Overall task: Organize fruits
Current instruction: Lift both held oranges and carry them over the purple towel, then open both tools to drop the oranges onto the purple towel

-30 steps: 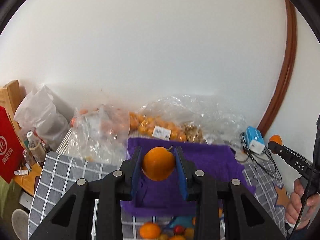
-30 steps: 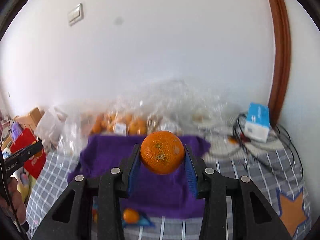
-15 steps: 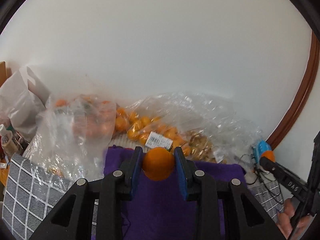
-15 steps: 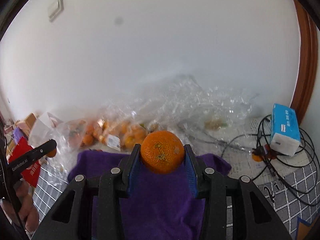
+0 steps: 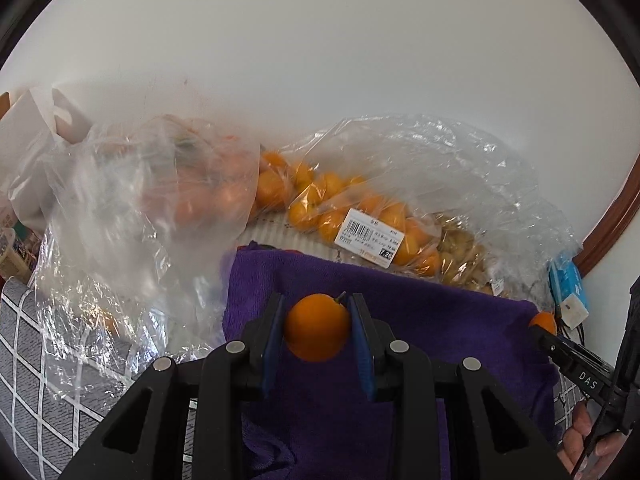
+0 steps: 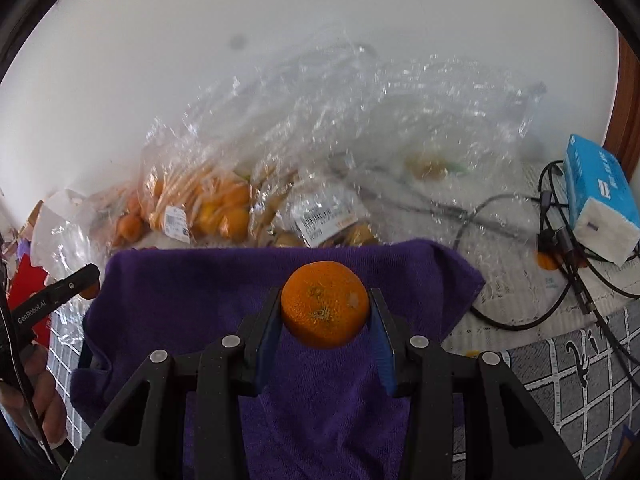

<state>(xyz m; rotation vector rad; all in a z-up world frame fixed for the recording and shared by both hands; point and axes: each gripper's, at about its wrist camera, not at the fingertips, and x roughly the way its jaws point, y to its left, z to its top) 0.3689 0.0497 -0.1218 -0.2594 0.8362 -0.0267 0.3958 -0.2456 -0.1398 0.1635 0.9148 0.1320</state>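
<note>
My left gripper (image 5: 317, 330) is shut on a small smooth orange (image 5: 317, 327) with a short stem, held over the purple towel (image 5: 420, 320). My right gripper (image 6: 325, 312) is shut on a larger dimpled orange (image 6: 325, 304), held over the same purple towel (image 6: 180, 292). The right gripper also shows at the right edge of the left wrist view (image 5: 538, 326), with its orange peeking out. The left gripper shows at the left edge of the right wrist view (image 6: 90, 282).
Clear plastic bags of small oranges (image 5: 344, 208) and other fruit (image 5: 168, 192) lie along the white wall behind the towel. A blue tissue pack (image 6: 600, 196) and tangled black cables (image 6: 568, 248) sit at the right. A grey checked tablecloth (image 6: 568, 368) covers the table.
Both grippers have moved forward and down toward the towel and bags, still holding their oranges. The bags now look much closer; the wall switch has left both views.
</note>
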